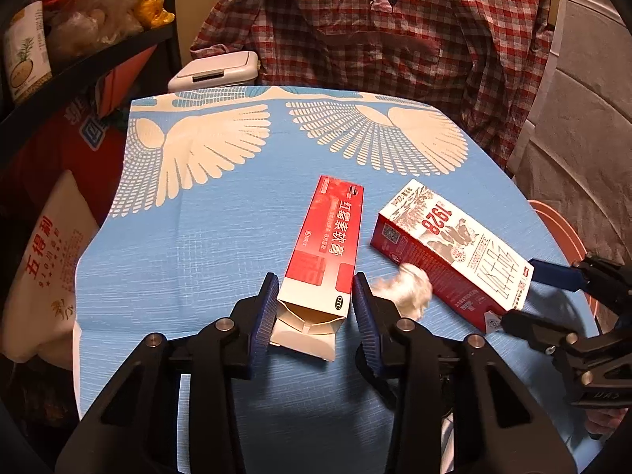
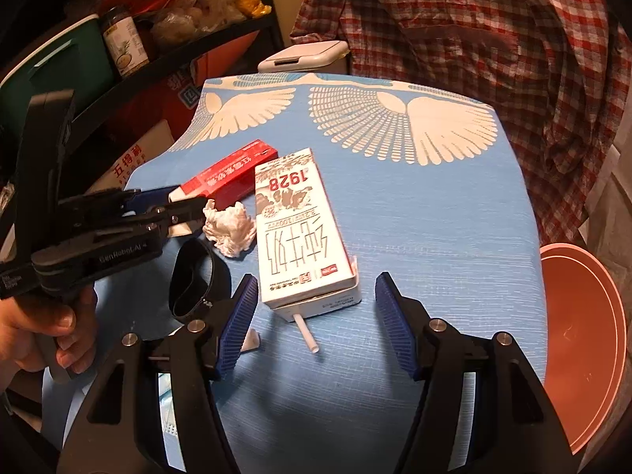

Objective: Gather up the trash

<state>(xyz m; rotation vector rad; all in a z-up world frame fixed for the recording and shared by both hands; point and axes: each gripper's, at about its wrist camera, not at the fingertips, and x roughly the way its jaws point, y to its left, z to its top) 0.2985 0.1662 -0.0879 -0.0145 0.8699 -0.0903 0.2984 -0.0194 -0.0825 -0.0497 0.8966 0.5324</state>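
On the blue patterned tablecloth [image 1: 189, 245] lies a red and white ointment box [image 1: 328, 229], its opened end toward me. My left gripper [image 1: 314, 282] has a blue pad against each side of that end, shut on it; the right wrist view shows it side-on [image 2: 177, 205]. A white and red milk carton [image 2: 294, 229] with a straw [image 2: 306, 333] lies flat to the right. My right gripper [image 2: 316, 288] straddles the carton's near end, open, with gaps on both sides. A crumpled white tissue [image 2: 231, 229] rests between box and carton.
A black strap loop [image 2: 197, 280] and a small white scrap [image 2: 251, 341] lie near the tissue. An orange bin [image 2: 584, 335] stands beyond the table's right edge. A white lidded bin [image 1: 215, 71] sits behind the table, cluttered shelves [image 1: 79, 39] to the left, a plaid shirt [image 1: 395, 39] behind.
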